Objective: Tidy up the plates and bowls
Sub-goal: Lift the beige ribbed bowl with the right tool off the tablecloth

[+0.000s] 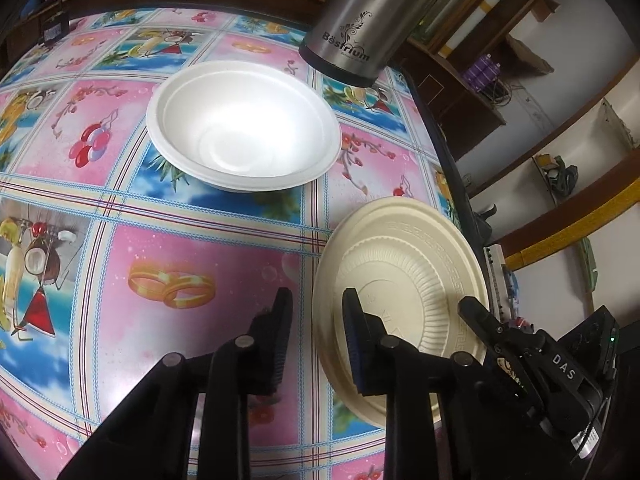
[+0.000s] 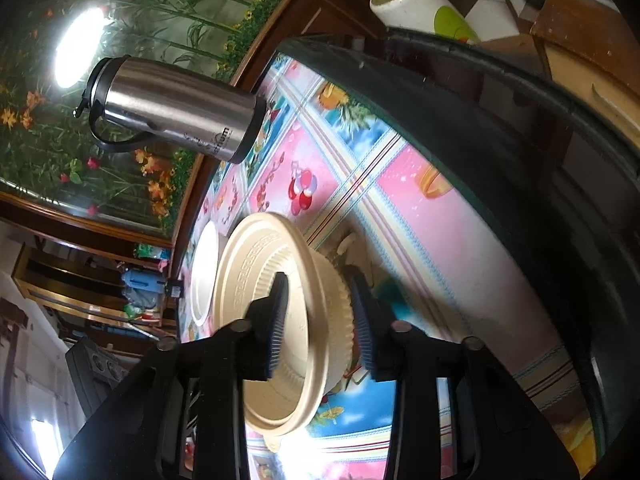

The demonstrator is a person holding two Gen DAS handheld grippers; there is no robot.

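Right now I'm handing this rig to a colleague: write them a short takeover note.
Left gripper: open, empty, hovering over the tablecloth beside the plate.
Right gripper: fingers straddle the rim of the cream ribbed disposable plate; grip not confirmed, plate looks tilted.
White foam bowl sits upright on the table, near the steel flask.
Done: nothing stacked yet.
Left: place the plate, then sort the bowl.

A bowl (image 1: 244,126) is set on the table (image 1: 120,248), with a flask (image 1: 356,32) behind it to the right. A plate (image 1: 404,264) is placed in front of the bowl, near the table's right edge.
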